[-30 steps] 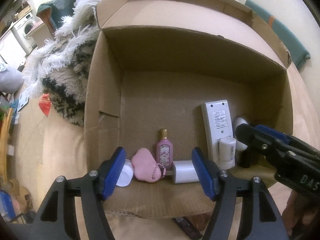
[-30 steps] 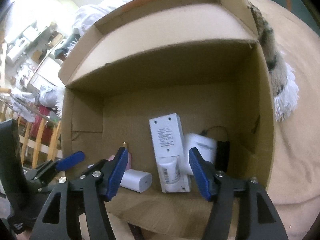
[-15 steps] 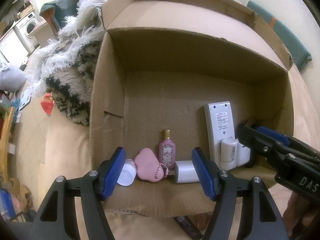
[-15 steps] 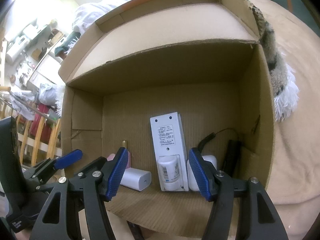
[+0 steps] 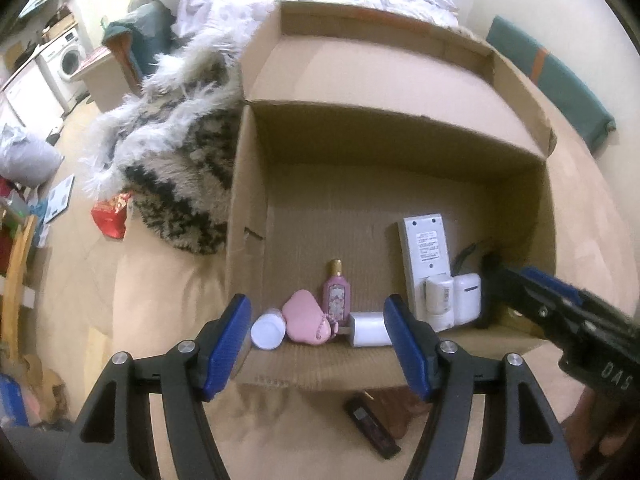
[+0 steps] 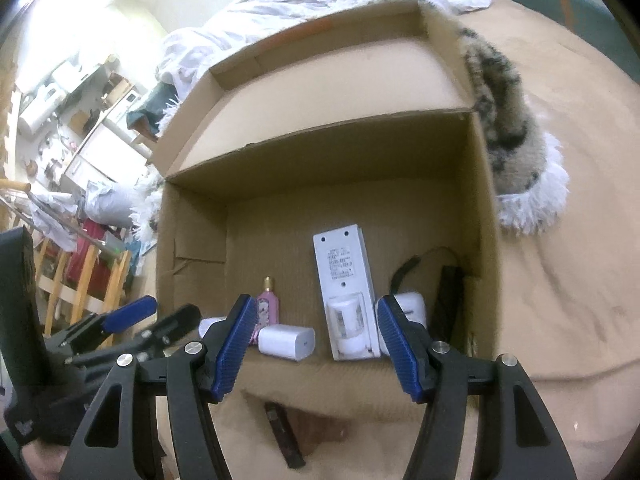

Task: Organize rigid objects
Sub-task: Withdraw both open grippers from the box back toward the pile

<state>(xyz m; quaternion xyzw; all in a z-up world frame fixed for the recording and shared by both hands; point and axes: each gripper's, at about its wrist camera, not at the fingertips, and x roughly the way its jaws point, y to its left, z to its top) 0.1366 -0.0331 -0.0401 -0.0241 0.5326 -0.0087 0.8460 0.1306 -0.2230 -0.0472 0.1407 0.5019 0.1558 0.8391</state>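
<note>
We look steeply down from both wrist cameras, close above the near rim of the cardboard box (image 5: 248, 200), sharing its floor and the white remote (image 6: 344, 264).

Row of small things along near wall inside cardboard box (image 5: 248, 184).
Left to right: jar (image 5: 267, 330), pouch (image 5: 305, 316), perfume bottle (image 5: 338, 294), charger (image 5: 370, 329), remote (image 5: 426, 252); dark stick (image 5: 372, 426) outside, before box.

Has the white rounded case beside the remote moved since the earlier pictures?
Yes. The white case moved out from behind the remote, now standing at its right near the cardboard box front wall.
</note>
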